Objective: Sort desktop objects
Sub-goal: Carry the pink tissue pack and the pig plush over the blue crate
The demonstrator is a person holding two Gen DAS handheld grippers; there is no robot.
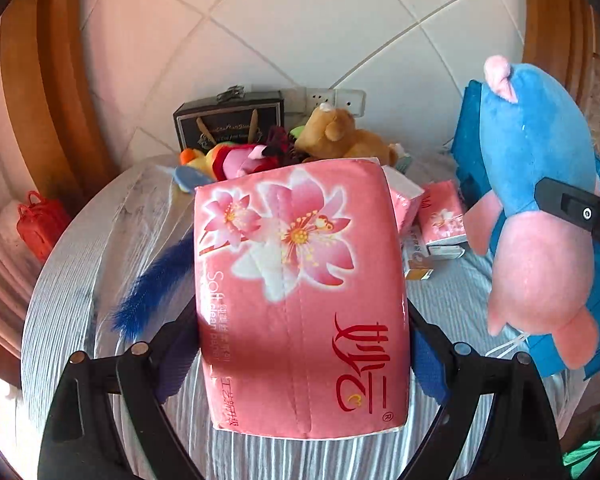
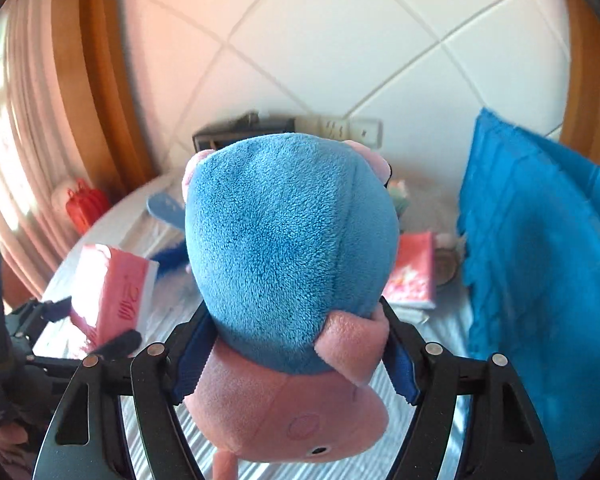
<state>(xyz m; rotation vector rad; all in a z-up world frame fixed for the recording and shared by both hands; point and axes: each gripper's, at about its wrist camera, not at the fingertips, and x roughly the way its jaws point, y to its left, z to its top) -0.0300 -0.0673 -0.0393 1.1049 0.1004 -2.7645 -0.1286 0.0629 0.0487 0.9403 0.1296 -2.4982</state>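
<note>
Pink tissue pack clamped in left gripper; blue-pink plush clamped in right gripper. Both lifted, unplaced. Toy pile, smaller packs still unsorted on counter.

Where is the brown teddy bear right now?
In the left wrist view, the brown teddy bear lies at the table's far edge, beside the wall socket, right of the black box.
</note>
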